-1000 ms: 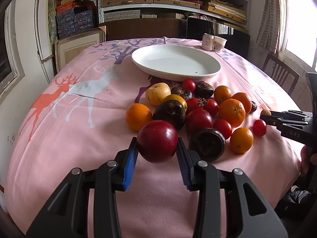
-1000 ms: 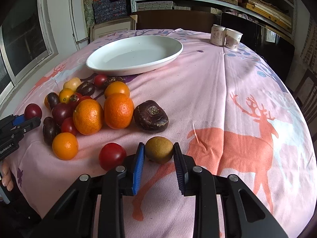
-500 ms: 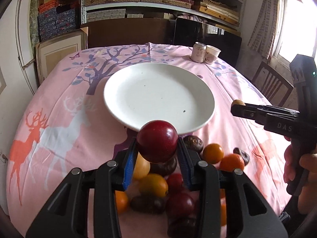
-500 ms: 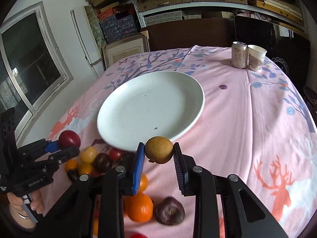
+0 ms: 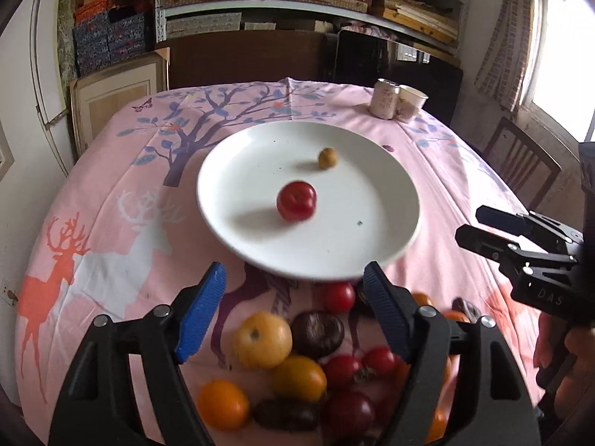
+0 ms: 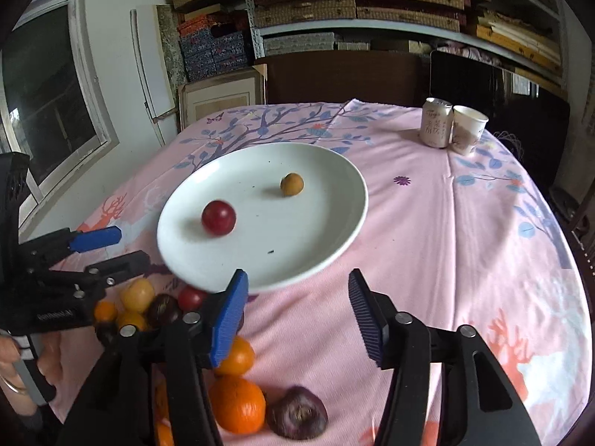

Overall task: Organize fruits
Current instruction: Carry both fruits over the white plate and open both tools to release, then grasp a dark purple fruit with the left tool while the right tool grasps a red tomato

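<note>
A white plate (image 5: 379,245) (image 6: 334,223) lies on the pink tablecloth. A red fruit (image 5: 296,200) (image 6: 218,217) and a small brown fruit (image 5: 327,158) (image 6: 292,184) lie in it. My left gripper (image 5: 293,312) is open and empty, just short of the plate's near rim; it also shows in the right wrist view (image 6: 108,249). My right gripper (image 6: 297,312) is open and empty near the plate's near rim; it also shows in the left wrist view (image 5: 472,226). A pile of several fruits (image 5: 297,368) (image 6: 238,405) lies below both grippers.
A drinks can (image 6: 436,122) and a paper cup (image 6: 468,129) stand at the far right of the table. Shelves with boxes fill the wall behind. A wooden chair (image 5: 528,163) stands to the right of the table.
Both grippers have opened and let go. The red fruit and the small brown fruit now lie in the plate. Both grippers sit a little back from the plate.
</note>
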`<state>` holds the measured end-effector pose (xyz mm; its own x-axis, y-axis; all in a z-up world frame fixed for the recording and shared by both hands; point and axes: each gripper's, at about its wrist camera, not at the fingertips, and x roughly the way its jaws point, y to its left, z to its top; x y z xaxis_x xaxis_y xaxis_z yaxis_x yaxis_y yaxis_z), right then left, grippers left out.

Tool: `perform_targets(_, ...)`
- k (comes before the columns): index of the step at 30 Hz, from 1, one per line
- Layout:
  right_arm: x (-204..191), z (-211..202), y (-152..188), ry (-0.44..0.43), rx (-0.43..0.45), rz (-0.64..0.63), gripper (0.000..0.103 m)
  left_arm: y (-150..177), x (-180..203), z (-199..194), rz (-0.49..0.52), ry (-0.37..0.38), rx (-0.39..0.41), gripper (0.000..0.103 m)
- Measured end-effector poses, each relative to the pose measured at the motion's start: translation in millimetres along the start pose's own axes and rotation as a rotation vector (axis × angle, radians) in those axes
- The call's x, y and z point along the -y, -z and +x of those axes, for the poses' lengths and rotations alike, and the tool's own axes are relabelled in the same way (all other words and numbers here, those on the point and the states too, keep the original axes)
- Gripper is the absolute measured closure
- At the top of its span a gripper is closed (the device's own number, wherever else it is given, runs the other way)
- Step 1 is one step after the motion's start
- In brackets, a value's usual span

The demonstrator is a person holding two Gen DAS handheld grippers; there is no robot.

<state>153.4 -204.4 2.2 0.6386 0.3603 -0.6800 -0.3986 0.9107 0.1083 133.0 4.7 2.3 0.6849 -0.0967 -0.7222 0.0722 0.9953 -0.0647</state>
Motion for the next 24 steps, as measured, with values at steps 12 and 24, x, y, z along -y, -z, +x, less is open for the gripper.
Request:
perform_targets(12, 19.5, -57.6, 101.5, -0.016, -0.014, 0.066, 0.038, 121.8, 48.0, -48.7, 0.257, 0.019, -0.047, 0.030)
perform_targets(24, -11.1, -71.5, 118.0, -0.048, -0.020, -0.037, 0.038, 124.3, 42.8, -34.2, 0.195, 0.047, -0.027, 0.058)
